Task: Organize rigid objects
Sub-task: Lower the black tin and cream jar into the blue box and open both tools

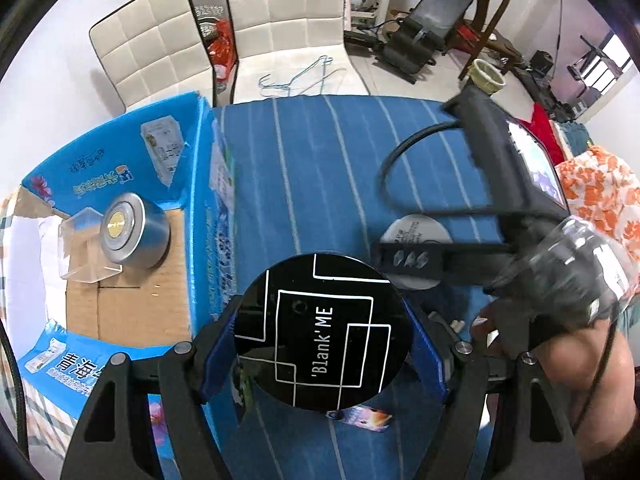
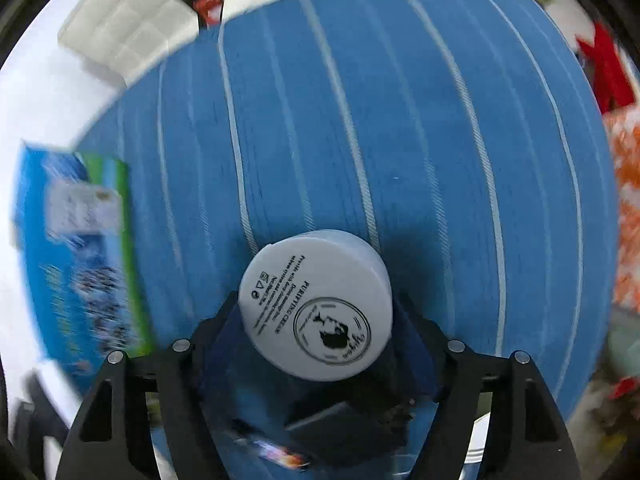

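Note:
A black round compact [image 1: 322,336] marked "Blank'ME" sits between the blue-padded fingers [image 1: 218,356] of my left gripper [image 1: 322,340], which is shut on it above the blue striped cloth [image 1: 320,168]. In the right wrist view my right gripper [image 2: 316,320] is shut on a white round cream jar [image 2: 316,304], held over the same cloth [image 2: 360,120]. The left wrist view shows that jar [image 1: 416,228] too, behind a black finger of the right gripper [image 1: 404,258]. To the left stands an open blue cardboard box [image 1: 192,184] holding a silver round tin [image 1: 132,232] and a clear plastic case [image 1: 80,248].
A small colourful flat item [image 1: 360,416] lies on the cloth under the left gripper. A person's hand [image 1: 560,360] grips the right tool at lower right. White padded chairs [image 1: 280,12] stand beyond the table's far edge. Orange flowered fabric [image 1: 600,192] is at the right.

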Action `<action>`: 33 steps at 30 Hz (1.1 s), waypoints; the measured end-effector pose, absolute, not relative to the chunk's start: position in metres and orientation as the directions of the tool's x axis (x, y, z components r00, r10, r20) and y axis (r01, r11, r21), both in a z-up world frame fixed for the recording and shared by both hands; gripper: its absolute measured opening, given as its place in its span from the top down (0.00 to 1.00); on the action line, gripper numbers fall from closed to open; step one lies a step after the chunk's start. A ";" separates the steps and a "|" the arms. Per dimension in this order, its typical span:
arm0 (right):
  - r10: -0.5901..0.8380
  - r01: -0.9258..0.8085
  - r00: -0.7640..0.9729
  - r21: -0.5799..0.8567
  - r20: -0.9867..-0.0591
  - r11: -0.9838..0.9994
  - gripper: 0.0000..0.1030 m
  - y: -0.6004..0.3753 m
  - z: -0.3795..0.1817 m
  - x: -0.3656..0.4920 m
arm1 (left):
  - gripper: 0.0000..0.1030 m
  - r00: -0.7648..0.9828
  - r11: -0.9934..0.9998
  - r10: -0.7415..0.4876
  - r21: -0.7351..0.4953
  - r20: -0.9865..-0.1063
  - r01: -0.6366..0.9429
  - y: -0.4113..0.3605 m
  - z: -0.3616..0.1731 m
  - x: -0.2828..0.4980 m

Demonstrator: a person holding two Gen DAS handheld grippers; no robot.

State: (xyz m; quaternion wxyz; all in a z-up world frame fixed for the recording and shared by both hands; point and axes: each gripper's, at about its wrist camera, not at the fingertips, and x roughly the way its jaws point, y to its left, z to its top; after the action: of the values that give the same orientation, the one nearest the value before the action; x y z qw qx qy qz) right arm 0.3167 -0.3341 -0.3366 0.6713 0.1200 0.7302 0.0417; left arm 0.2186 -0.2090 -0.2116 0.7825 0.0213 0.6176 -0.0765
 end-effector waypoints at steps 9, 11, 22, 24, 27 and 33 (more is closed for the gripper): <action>0.117 0.083 -0.019 0.115 -0.993 0.990 0.33 -0.334 -0.320 0.296 | 0.28 0.227 0.990 -0.085 -0.056 -0.970 0.133 -0.206 -0.215 0.217; 0.126 0.096 0.002 0.126 -0.992 0.987 0.33 -0.341 -0.313 0.288 | 0.28 0.234 0.989 -0.086 -0.054 -0.969 0.139 -0.207 -0.213 0.216; 0.269 0.101 0.151 0.286 -0.951 0.953 0.33 -0.351 -0.223 0.228 | 0.28 0.343 0.978 -0.146 -0.083 -0.928 0.192 -0.185 -0.143 0.199; 0.299 0.081 0.183 0.317 -0.937 0.945 0.33 -0.352 -0.197 0.213 | 0.28 0.370 0.978 -0.153 -0.087 -0.916 0.188 -0.170 -0.125 0.195; 0.330 0.050 0.222 0.348 -0.918 0.936 0.33 -0.333 -0.164 0.205 | 0.28 0.409 0.981 -0.145 -0.078 -0.901 0.176 -0.136 -0.099 0.188; 0.407 -0.012 0.254 0.417 -0.878 0.909 0.32 -0.255 -0.115 0.193 | 0.28 0.454 0.992 -0.094 -0.046 -0.886 0.117 -0.051 -0.073 0.185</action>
State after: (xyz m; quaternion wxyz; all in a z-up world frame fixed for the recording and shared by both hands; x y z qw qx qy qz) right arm 0.1928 -0.2555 -0.1148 0.7743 0.1654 0.5956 0.1353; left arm 0.1852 -0.0508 -0.0733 0.8524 0.0109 0.5191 -0.0618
